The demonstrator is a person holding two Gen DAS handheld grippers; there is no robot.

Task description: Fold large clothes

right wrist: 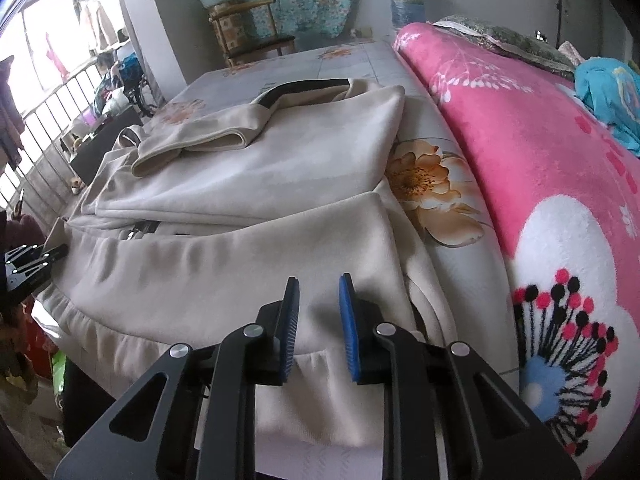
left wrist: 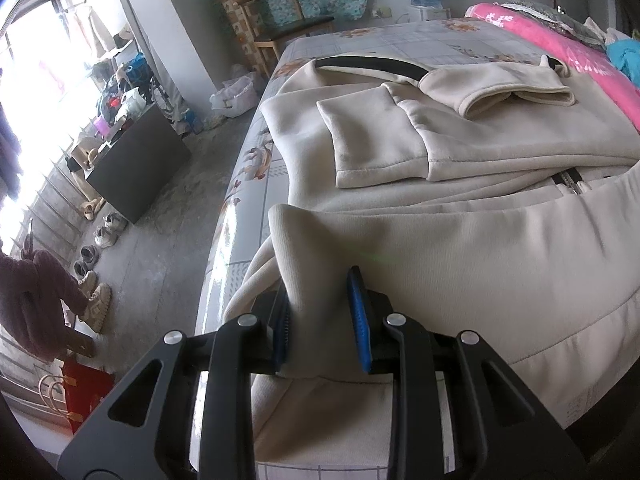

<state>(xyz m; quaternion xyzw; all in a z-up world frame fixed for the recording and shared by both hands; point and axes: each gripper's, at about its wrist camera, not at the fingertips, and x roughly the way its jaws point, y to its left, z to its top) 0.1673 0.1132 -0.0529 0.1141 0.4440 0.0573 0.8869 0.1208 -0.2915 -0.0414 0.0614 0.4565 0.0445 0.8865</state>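
Left wrist view: the cream jacket lies spread across the bed, its sleeves folded in over the chest and a dark zipper showing at the middle. Its near hem is bunched up into a ridge of cloth that stands between the blue pads of the left claw; both pads seem to press that fold, so the claw is closed on the jacket at the bed's near left edge.

In the right wrist view the jacket stretches away from the right claw, which sits over the near hem. Its jaws stand narrowly apart with cloth lying flat below the gap; whether the pads touch the fabric is hard to tell from this angle. The left claw shows at the far left, at the jacket's other corner.

Just beside the jacket on the right lies a pink flowered blanket. A wooden chair stands past the foot of the bed, and shoes line the floor to the left.
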